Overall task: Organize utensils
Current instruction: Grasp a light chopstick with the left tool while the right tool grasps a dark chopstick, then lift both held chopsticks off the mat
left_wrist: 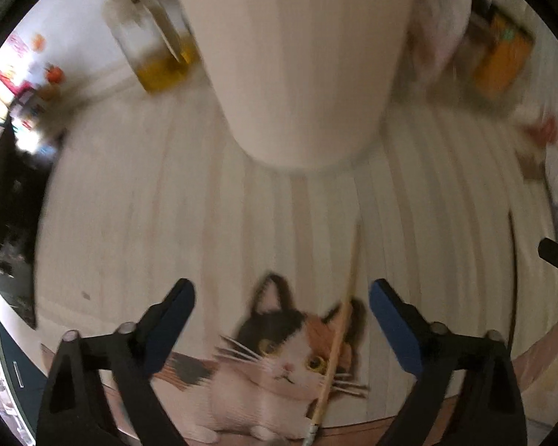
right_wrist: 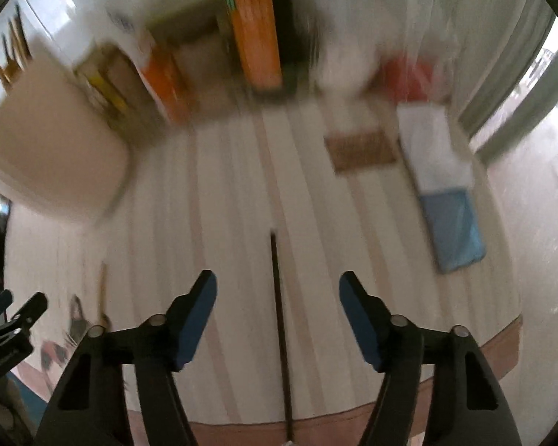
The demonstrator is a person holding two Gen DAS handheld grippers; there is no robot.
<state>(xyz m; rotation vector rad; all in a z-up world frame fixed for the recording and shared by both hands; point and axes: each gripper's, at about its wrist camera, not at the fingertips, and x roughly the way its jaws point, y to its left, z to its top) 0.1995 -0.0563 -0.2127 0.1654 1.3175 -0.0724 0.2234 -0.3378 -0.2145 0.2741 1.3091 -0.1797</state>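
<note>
Wooden chopstick [left_wrist: 340,329] lay between the left gripper [left_wrist: 282,306]'s wide, empty jaws; a dark chopstick [right_wrist: 280,329] between the right gripper [right_wrist: 278,299]'s, equally open. Pickup seemed pending: lower, close, carry to the far holder [left_wrist: 297,59].

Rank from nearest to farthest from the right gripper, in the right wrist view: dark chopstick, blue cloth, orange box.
1. Dark chopstick: lying between the open jaws of the right gripper.
2. Blue cloth: ahead, right side.
3. Orange box: far end, centre.
</note>
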